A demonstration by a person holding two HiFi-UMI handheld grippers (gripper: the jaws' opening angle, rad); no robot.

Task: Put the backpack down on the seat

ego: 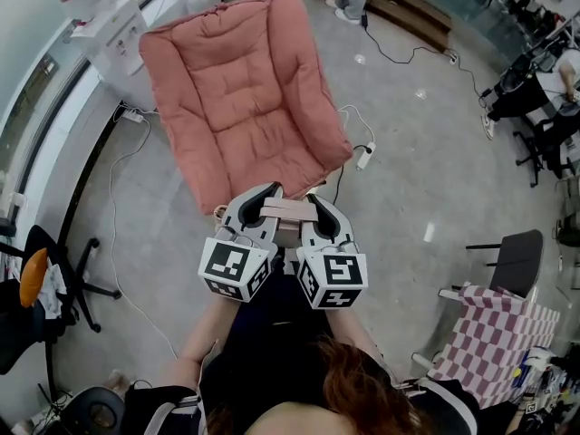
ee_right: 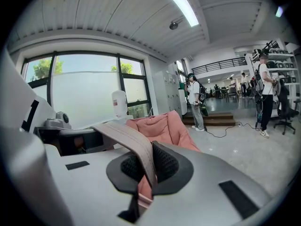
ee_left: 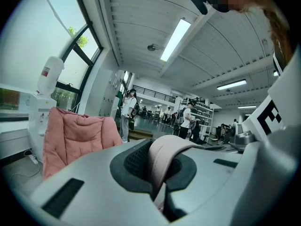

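left claw (ee_left: 159, 169), right claw (ee_right: 144, 167) (on strap (ego: 288, 209))

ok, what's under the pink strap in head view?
Both the left gripper and right gripper are shut on the pink strap; just a pink sliver shows beneath. The backpack's body is covered by the grippers.

White power strip (ego: 365, 157) on floor; checkered cloth (ego: 500, 332) at right; black chair (ego: 518, 259) beside it.

- Head view: high up, steeply down, pink seat (ego: 240, 89) just ahead.
- Left gripper view: low, close along own jaws, near level.
- Right gripper view: same.
- All share seat, backpack strap (ego: 288, 209).
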